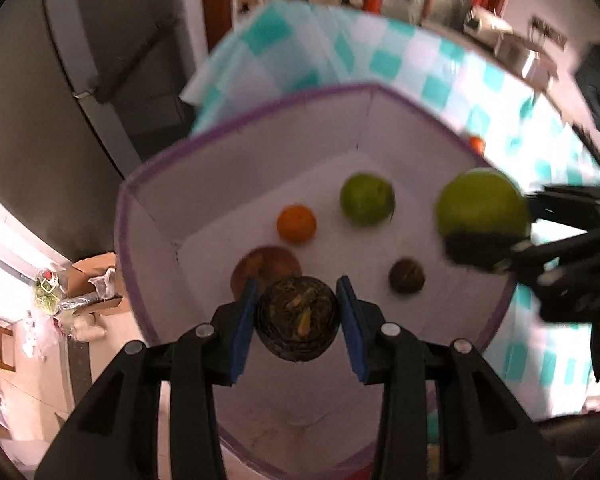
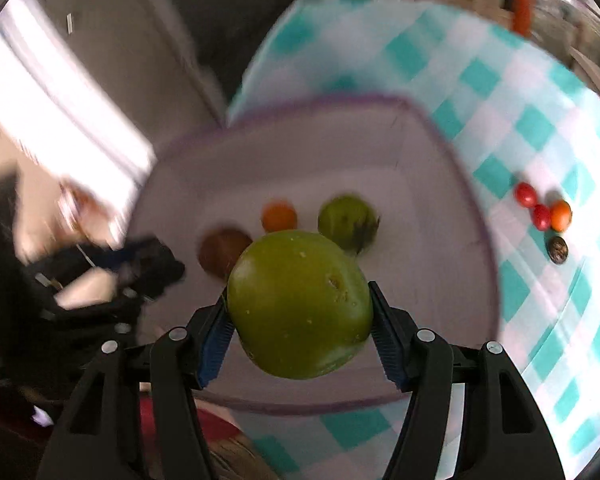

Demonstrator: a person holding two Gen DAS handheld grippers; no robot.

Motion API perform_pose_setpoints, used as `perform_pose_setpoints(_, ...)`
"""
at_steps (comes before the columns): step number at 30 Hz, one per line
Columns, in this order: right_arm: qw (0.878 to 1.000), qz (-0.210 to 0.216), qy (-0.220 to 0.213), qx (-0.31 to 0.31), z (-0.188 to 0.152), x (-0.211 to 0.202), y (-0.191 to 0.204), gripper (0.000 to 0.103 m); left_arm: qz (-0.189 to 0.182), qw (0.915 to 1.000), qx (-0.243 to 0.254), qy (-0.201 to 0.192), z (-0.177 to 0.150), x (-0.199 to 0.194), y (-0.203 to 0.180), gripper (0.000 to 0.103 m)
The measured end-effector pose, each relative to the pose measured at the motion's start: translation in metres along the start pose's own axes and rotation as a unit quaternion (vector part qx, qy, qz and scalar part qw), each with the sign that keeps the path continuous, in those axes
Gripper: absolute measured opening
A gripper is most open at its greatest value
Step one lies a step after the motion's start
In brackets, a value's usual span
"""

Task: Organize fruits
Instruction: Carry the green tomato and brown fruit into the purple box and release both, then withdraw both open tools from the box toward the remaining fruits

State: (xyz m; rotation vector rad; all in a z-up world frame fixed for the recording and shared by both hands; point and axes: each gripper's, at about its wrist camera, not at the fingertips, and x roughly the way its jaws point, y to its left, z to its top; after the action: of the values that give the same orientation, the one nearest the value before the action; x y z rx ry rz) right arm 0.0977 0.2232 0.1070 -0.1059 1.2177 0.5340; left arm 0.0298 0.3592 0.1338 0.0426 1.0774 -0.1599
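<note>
My left gripper [image 1: 298,285] is shut on a dark, rough round fruit [image 1: 298,324], held above a white fabric bin with a purple rim [image 1: 260,112]. On the bin floor lie an orange fruit [image 1: 296,224], a green fruit [image 1: 367,199], a brown fruit [image 1: 260,268] and a small dark fruit [image 1: 407,276]. My right gripper [image 2: 300,292] is shut on a large green fruit [image 2: 300,304] over the same bin [image 2: 300,102]. It also shows at the right of the left wrist view, right gripper [image 1: 512,226] with the large green fruit [image 1: 482,210].
The bin stands on a table with a teal and white checked cloth [image 2: 480,80]. To the bin's right on the cloth lie two small red fruits [image 2: 526,194], a small orange one [image 2: 561,215] and a small dark one [image 2: 557,251]. The table edge and floor lie left.
</note>
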Motion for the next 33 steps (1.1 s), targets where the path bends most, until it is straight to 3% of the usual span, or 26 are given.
perform_pose_setpoints(3,0.996,-0.023,0.082,-0.027,0.012,0.044,0.009,0.062,-0.025,0.9972,0.035,0.061,-0.003,0.024,-0.005,0.04)
perform_pose_setpoints(7,0.988,-0.051,0.134,-0.055,0.026,0.075,0.019,0.062,-0.05,0.989,0.075,0.117,-0.009,0.046,-0.017,0.042)
perform_pose_setpoints(10,0.98,-0.066,0.172,-0.077,0.032,0.096,0.026,0.062,-0.058,0.9833,0.091,0.146,-0.012,0.058,-0.022,0.042)
perform_pose_setpoints(16,0.973,-0.071,0.212,-0.053,0.038,0.119,0.02,0.062,-0.058,0.9803,0.075,0.173,-0.017,0.071,-0.013,0.041)
perform_pose_setpoints(23,0.976,-0.067,0.203,-0.034,0.044,0.123,0.016,0.063,-0.047,0.981,0.076,0.172,-0.018,0.071,-0.012,0.043)
perform_pose_setpoints(26,0.983,-0.053,0.178,-0.012,0.05,0.112,0.014,0.082,-0.041,0.9831,0.065,0.166,-0.018,0.07,-0.011,0.054)
perform_pose_setpoints(30,0.988,-0.038,0.15,0.006,0.051,0.09,0.007,0.083,-0.037,0.988,0.051,0.141,-0.019,0.061,-0.009,0.072)
perform_pose_setpoints(33,0.994,-0.015,0.105,0.031,0.043,0.06,-0.002,0.083,-0.017,0.9921,0.056,0.111,-0.019,0.052,-0.011,0.077)
